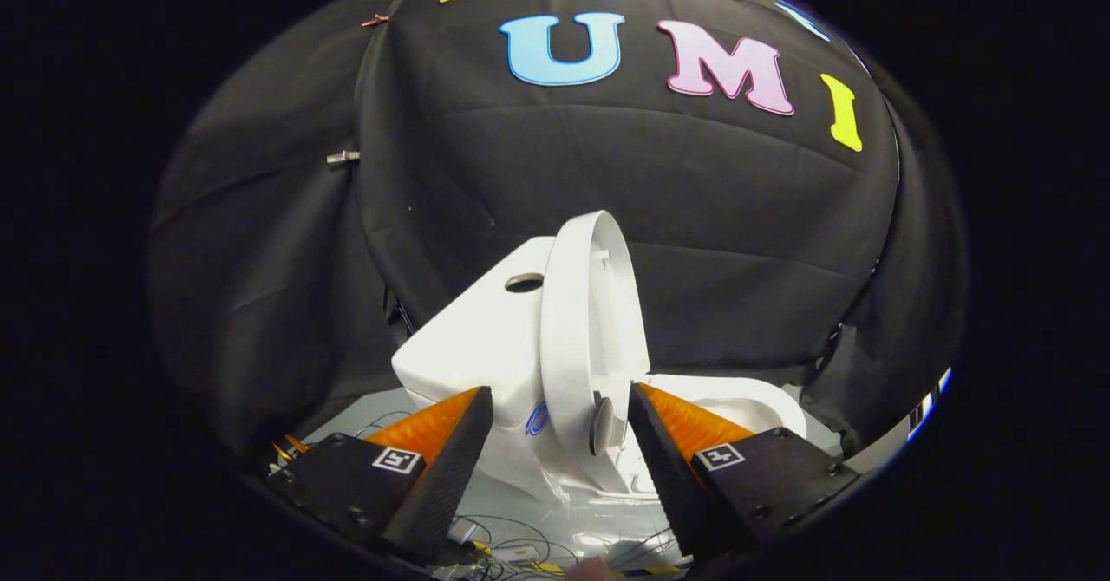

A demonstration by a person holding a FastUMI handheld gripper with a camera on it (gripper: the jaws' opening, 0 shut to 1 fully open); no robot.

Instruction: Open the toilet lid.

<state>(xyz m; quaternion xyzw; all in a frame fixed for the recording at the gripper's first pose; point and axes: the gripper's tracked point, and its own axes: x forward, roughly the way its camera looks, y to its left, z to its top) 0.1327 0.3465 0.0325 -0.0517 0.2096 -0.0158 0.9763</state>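
Toilet lid, the white oval plastic one point(590, 321), is standing raised nearly upright against the white ceramic tank point(486, 338), sitting between and just beyond the gripper point(559, 460) fingers, which are gaping open and touching nothing, so easing back gently looks wise.

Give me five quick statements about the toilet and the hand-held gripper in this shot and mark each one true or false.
1. The toilet lid stands raised, near upright. True.
2. The hand-held gripper is shut on the lid. False: its fingers are spread apart, with the lid's lower edge in the gap between them and no pad seen pressing on it.
3. The tank has a round hole in its top. True.
4. The toilet bowl is covered by the lid. False: the bowl lies open beyond the right finger.
5. Loose cables lie on the floor below the fingers. True.
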